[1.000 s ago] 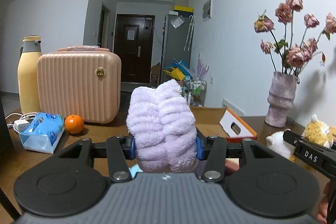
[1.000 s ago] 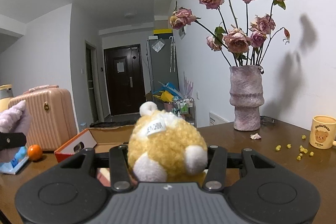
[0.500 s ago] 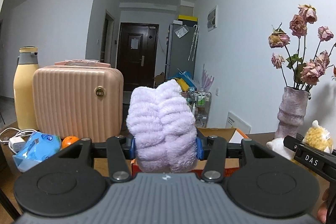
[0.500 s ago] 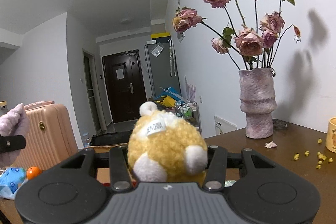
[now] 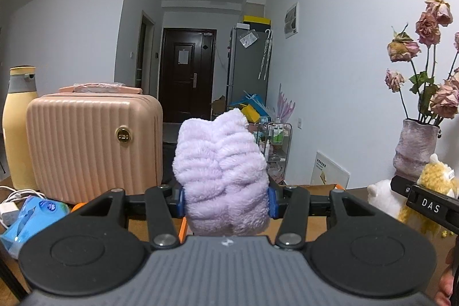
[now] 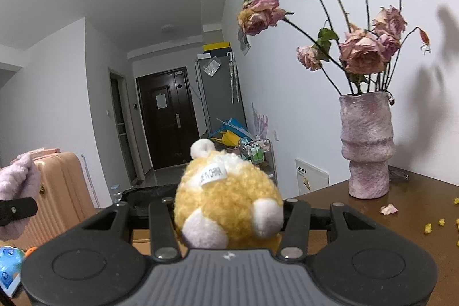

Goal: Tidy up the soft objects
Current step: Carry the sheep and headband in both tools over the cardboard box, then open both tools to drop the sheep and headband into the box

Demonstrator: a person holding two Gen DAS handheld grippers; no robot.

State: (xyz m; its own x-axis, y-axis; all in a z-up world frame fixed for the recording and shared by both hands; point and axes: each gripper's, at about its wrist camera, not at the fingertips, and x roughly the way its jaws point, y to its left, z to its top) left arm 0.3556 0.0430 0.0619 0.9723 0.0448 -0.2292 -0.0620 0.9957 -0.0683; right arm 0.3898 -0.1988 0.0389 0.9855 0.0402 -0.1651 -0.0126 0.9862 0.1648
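Observation:
My left gripper (image 5: 226, 198) is shut on a fluffy lilac cloth (image 5: 221, 171) and holds it upright above the table. My right gripper (image 6: 229, 217) is shut on a yellow and white plush toy (image 6: 226, 202) with a white label. In the left wrist view the right gripper (image 5: 424, 205) shows at the right edge with the plush (image 5: 433, 179). In the right wrist view the lilac cloth (image 6: 20, 182) shows at the left edge. An open cardboard box with orange edges (image 5: 321, 187) lies behind the cloth, mostly hidden.
A pink ribbed case (image 5: 91, 145) and a yellow bottle (image 5: 17, 131) stand at the left. A blue wipes pack (image 5: 31, 217) and a white charger (image 5: 11, 208) lie near them. A vase of dried roses (image 6: 367, 148) stands at the right, with petals and yellow bits (image 6: 430, 225) on the brown table.
Both grippers have risen and tilted up with their loads still held. The table, box and orange have dropped low or out of view.

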